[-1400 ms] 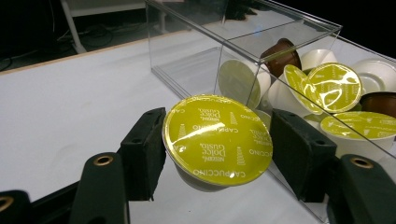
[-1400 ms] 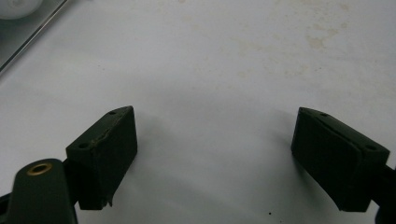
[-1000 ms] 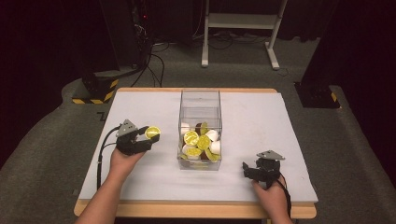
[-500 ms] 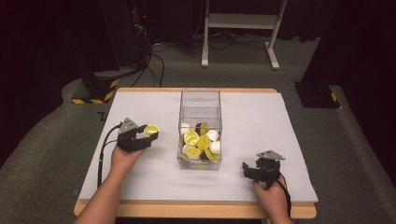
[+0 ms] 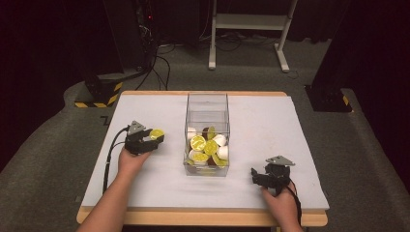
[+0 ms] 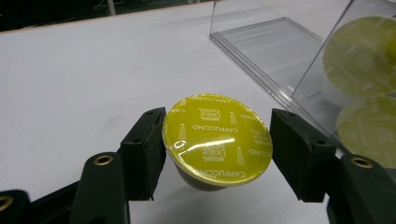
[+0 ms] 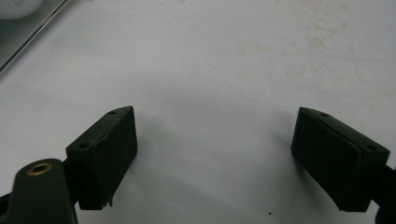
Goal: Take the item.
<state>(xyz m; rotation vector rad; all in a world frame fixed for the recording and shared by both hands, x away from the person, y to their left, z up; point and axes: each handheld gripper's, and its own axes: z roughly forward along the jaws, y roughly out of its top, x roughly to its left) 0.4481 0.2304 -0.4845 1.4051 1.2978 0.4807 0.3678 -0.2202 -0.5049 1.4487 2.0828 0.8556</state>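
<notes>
A coffee capsule (image 5: 156,134) with a yellow foil lid printed "Cappuccino" sits between the black pads of my left gripper (image 5: 153,137), which is shut on it at the table's left, just left of the clear box. In the left gripper view the capsule (image 6: 217,140) is lid up, low over the white surface, with my left gripper (image 6: 217,151) pressing it from both sides. My right gripper (image 5: 256,175) rests at the front right of the table; in its own view the right gripper (image 7: 215,140) is open, with bare white surface between its jaws.
A clear plastic box (image 5: 207,104) stands mid-table, its front half holding several yellow-lidded and white capsules (image 5: 208,147). Its wall (image 6: 280,46) is close on the right of the held capsule. White sheet (image 5: 270,125) covers the table; a wooden edge runs along the front.
My left gripper has sunk a little toward the table with the capsule still in it. The right gripper has not moved.
</notes>
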